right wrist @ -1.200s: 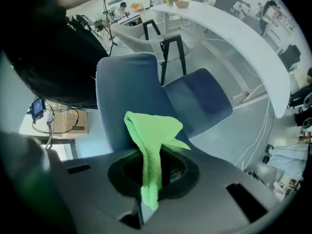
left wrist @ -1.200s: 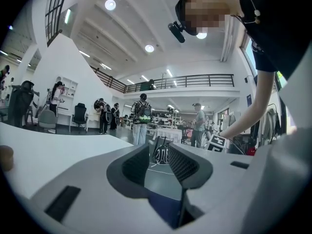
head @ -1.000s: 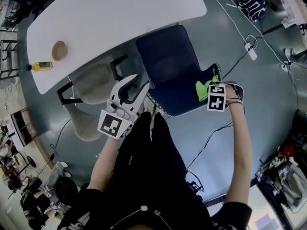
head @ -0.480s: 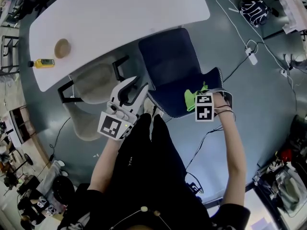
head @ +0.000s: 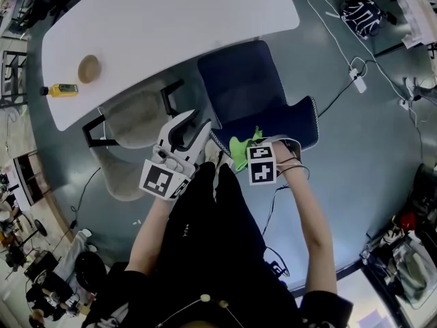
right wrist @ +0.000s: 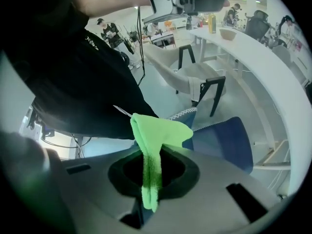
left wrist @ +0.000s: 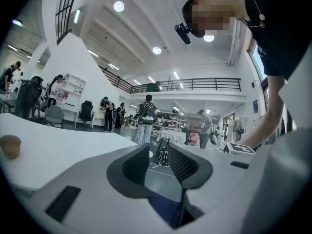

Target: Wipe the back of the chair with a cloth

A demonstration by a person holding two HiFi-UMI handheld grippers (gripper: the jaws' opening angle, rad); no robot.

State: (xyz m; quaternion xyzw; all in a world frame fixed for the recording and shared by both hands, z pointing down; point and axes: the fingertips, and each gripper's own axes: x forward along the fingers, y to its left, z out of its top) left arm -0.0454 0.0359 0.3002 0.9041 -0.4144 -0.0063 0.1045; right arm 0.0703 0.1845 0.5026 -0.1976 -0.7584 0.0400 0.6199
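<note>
A person's right tool [head: 247, 149], jaws clamped on a green cloth [head: 239, 145], meets the near left corner of the blue chair [head: 249, 80]. The chair's back [head: 280, 125] stretches away to the tool's right. The left tool [head: 186, 127], jaws apart and empty, hovers just beside that corner, short of the white bench [head: 171, 19].

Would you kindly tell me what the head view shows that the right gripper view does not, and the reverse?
Only the head view: the white power strip and patterned bag on the floor. Only the right gripper view: the right gripper's jaws shut on the green cloth, and a standing person far behind. Both: that cloth, the blue chair, the beige chair and the white table with its bowl.
</note>
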